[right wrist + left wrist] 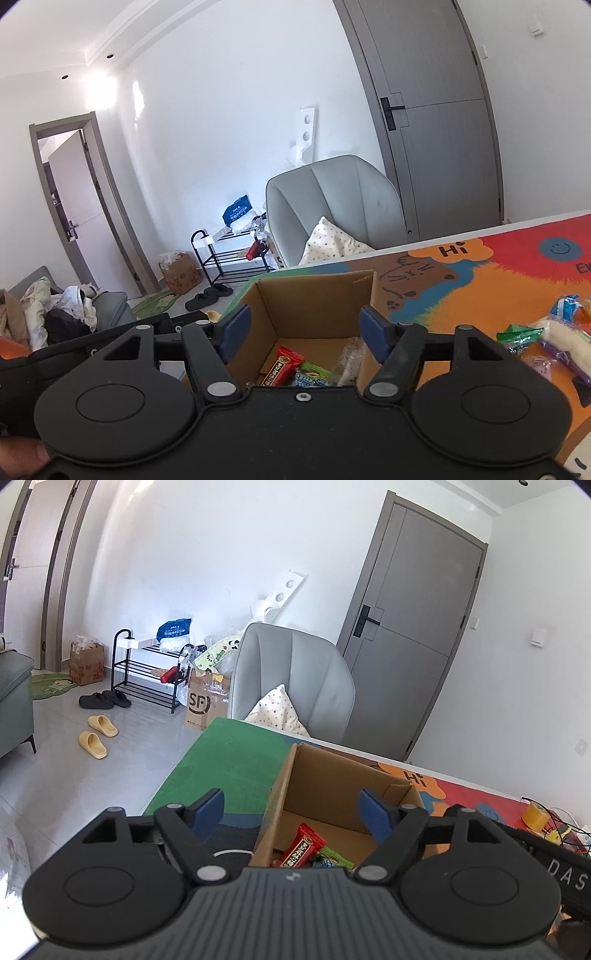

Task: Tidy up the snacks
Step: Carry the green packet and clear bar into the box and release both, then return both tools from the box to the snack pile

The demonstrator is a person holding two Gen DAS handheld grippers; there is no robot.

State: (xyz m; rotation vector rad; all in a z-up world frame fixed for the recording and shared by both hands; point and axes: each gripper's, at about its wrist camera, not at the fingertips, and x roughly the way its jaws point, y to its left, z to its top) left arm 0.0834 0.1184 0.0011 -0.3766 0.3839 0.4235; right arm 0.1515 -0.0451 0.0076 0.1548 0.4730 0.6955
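An open cardboard box (pixel 332 786) stands on the colourful table mat; it also shows in the right wrist view (pixel 314 299). Inside lie a red snack bar (pixel 301 847), a green packet (pixel 332 856) and others; the right wrist view shows the red bar (pixel 284 365), a green packet (pixel 312 373) and a clear-wrapped snack (pixel 347 360). My left gripper (pixel 293 812) is open and empty above the box's left wall. My right gripper (pixel 304 328) is open and empty above the box. Loose snacks lie right of the box: a green packet (pixel 517 338) and a white roll in purple wrap (pixel 565 341).
A grey chair (pixel 295 679) with a spotted cushion (pixel 277 710) stands behind the table. The table mat (pixel 480 280) runs to the right. A yellow tape roll (pixel 535 814) and cables lie at the far right. A shoe rack (pixel 147 672) and slippers (pixel 98 734) are on the floor.
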